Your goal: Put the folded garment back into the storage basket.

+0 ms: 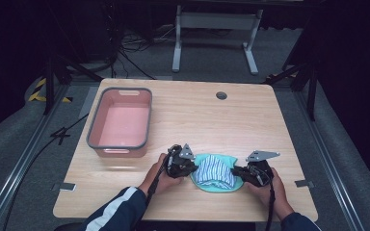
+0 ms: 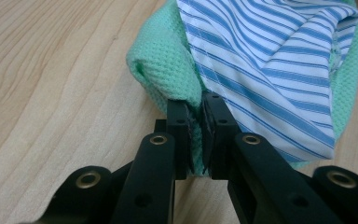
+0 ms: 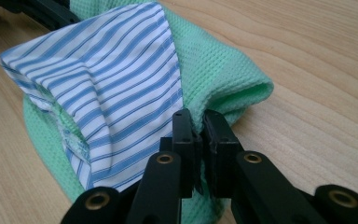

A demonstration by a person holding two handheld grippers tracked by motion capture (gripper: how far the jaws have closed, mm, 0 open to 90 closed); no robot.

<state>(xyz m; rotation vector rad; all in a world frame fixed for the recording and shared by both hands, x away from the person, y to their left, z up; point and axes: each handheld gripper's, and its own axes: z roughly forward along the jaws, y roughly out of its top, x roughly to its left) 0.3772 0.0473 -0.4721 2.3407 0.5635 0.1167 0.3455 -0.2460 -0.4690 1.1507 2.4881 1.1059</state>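
Cloth: a green waffle cloth lies on the desk near its front edge, with a blue-striped cloth on top of it.
Left gripper: jaws closed tight on the green cloth's left edge.
Right gripper: jaws pinched on the green cloth's right edge.
Bin: a pink bin stands at the desk's left, well apart.

A pink bin with a grey rim stands on the wooden table, just beyond the left gripper and off to its left; its inside holds nothing. Farther ahead of the right gripper, near the table's far edge, sits a round grey grommet. Beyond the table, well ahead of both grippers, a white metal frame and dark cables rest on grey carpet.
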